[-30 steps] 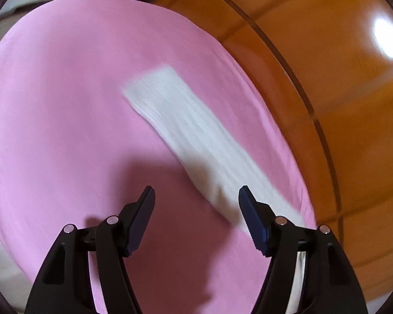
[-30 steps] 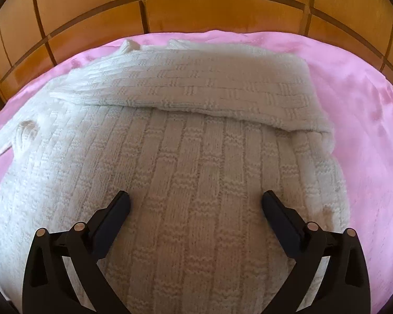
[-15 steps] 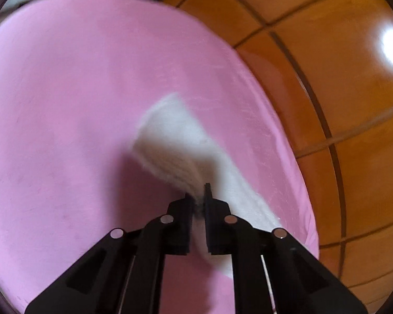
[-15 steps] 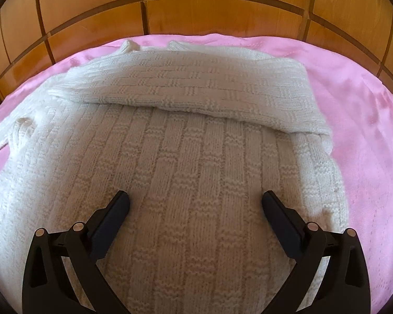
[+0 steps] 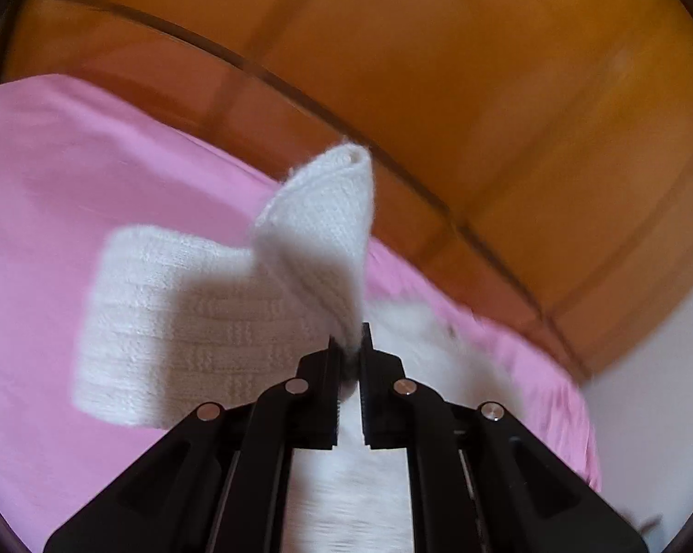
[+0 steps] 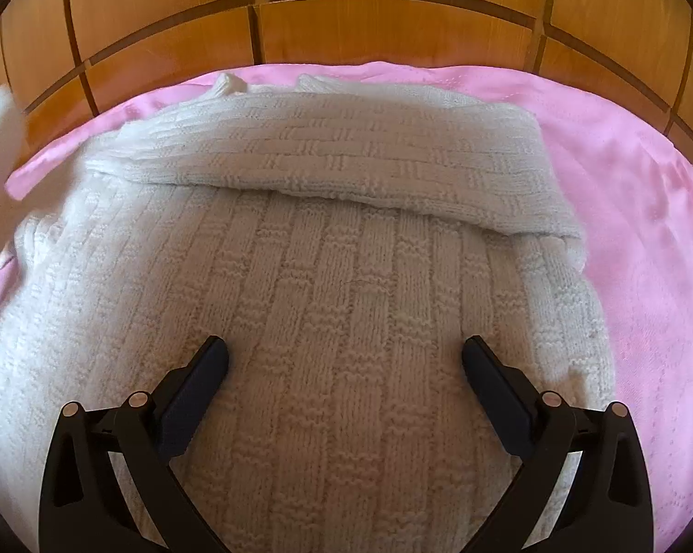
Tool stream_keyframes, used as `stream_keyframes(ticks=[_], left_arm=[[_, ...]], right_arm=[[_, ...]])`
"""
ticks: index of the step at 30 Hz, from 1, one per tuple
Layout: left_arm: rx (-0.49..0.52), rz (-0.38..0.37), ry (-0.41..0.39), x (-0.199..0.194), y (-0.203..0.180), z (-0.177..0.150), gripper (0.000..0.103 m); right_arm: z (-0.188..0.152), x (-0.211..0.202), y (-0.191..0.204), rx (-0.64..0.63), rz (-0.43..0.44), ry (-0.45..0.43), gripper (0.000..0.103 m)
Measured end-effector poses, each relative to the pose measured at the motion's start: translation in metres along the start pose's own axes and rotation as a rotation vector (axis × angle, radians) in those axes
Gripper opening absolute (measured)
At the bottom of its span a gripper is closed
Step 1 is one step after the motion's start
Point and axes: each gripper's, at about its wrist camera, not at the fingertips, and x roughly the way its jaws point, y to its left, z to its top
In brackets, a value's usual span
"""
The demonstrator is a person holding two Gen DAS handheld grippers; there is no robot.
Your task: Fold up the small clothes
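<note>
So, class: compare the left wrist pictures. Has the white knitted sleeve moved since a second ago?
Yes. The white knitted sleeve, then flat on the pink bed sheet, is now pinched in the left gripper and lifted, folding back over itself.

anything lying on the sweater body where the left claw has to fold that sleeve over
Nothing visible does. The left claw is shut on the sleeve, lifted off the pink sheet. The sweater body carries only the other sleeve, already folded across its top; the right claw hangs open above it.
</note>
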Motion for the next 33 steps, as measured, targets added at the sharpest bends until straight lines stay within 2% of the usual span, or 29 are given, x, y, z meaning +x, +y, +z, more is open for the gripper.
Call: stream_keyframes(ticks=[4, 5, 6, 7, 8, 9, 11, 13, 14, 15, 16, 19, 21, 23, 24, 25, 26, 27, 28, 33], left_arm=[[0.098, -0.003, 0.145, 0.056, -0.043, -0.039, 0.011], [0.123, 0.0, 0.185, 0.067, -0.05, -0.049, 0.025], [0.139, 0.006, 0.213, 0.074, -0.054, -0.057, 0.052], [0.155, 0.02, 0.222, 0.075, -0.058, -0.064, 0.06], [0.184, 0.03, 0.213, 0.074, -0.063, -0.07, 0.062], [0.203, 0.03, 0.213, 0.073, -0.062, -0.066, 0.062], [0.245, 0.057, 0.199, 0.054, -0.064, -0.081, 0.062], [0.26, 0.07, 0.182, 0.04, -0.056, -0.091, 0.062], [0.257, 0.079, 0.176, 0.029, -0.052, -0.091, 0.061], [0.253, 0.083, 0.173, 0.019, -0.043, -0.095, 0.06], [0.251, 0.086, 0.174, 0.015, -0.038, -0.102, 0.059], [0.241, 0.1, 0.179, 0.009, -0.027, -0.116, 0.058], [0.24, 0.101, 0.195, 0.007, -0.024, -0.124, 0.058], [0.253, 0.112, 0.209, 0.009, -0.02, -0.129, 0.058], [0.253, 0.116, 0.215, 0.009, -0.018, -0.132, 0.058], [0.251, 0.117, 0.22, 0.01, -0.016, -0.133, 0.058], [0.253, 0.119, 0.221, 0.01, -0.015, -0.134, 0.058], [0.257, 0.119, 0.219, 0.01, -0.014, -0.135, 0.058], [0.261, 0.121, 0.218, 0.01, -0.014, -0.135, 0.058], [0.271, 0.125, 0.223, 0.011, -0.013, -0.137, 0.06]], right_arm=[[0.001, 0.0, -0.003, 0.005, 0.01, 0.0, 0.1], [0.001, 0.0, -0.004, 0.007, 0.014, 0.001, 0.1], [0.002, -0.001, -0.004, 0.007, 0.019, 0.004, 0.1], [0.003, -0.002, -0.004, 0.007, 0.023, 0.005, 0.1], [0.005, -0.004, -0.005, 0.007, 0.03, 0.007, 0.1], [0.008, -0.008, -0.005, 0.008, 0.045, 0.004, 0.099], [0.015, -0.018, -0.004, 0.023, 0.095, -0.026, 0.092], [0.029, -0.027, 0.005, 0.038, 0.205, -0.048, 0.078], [0.036, -0.029, 0.011, 0.037, 0.25, -0.054, 0.075], [0.042, -0.03, 0.019, 0.034, 0.293, -0.056, 0.066], [0.05, -0.026, 0.03, 0.031, 0.338, -0.047, 0.06], [0.067, -0.004, 0.065, 0.009, 0.438, 0.015, 0.053], [0.072, 0.013, 0.093, -0.023, 0.458, 0.058, 0.048], [0.076, 0.033, 0.12, -0.046, 0.473, 0.118, 0.047], [0.076, 0.041, 0.133, -0.071, 0.44, 0.127, 0.047], [0.077, 0.044, 0.139, -0.086, 0.421, 0.123, 0.043], [0.078, 0.045, 0.149, -0.116, 0.402, 0.115, 0.036], [0.079, 0.042, 0.156, -0.158, 0.388, 0.11, 0.013], [0.08, 0.038, 0.16, -0.188, 0.375, 0.1, 0.006], [0.101, -0.019, 0.148, -0.238, 0.339, -0.075, 0.006]])
